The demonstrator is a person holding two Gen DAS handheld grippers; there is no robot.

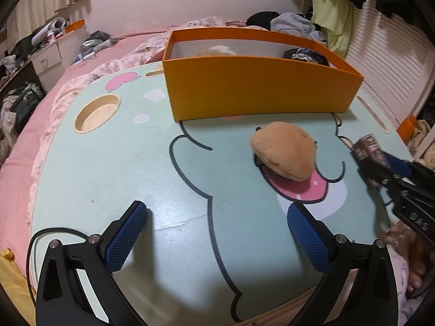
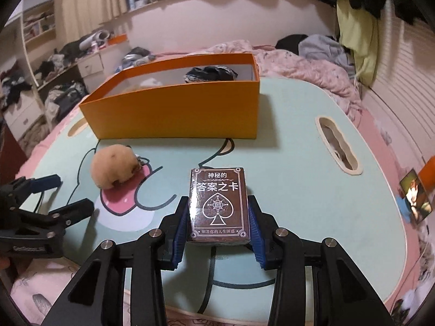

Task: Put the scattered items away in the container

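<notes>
An orange box [image 1: 258,92] stands at the far side of the mint lap table [image 1: 108,176]; it also shows in the right wrist view [image 2: 174,114], with dark cloth [image 2: 210,74] inside. A tan plush toy [image 1: 285,150] lies on the table in front of the box, also seen left of centre in the right wrist view [image 2: 115,168]. My left gripper [image 1: 217,222] is open and empty, short of the plush. My right gripper [image 2: 218,217] is shut on a brown card deck box [image 2: 218,203], held above the table; the deck also shows at the right edge of the left wrist view [image 1: 368,148].
The table has a round cup hole [image 1: 97,112] at left and a slot [image 2: 338,145] at right. It rests on a pink bed [image 1: 16,168] with a crumpled blanket [image 2: 304,70]. A photo card [image 2: 414,195] lies near the table's right edge.
</notes>
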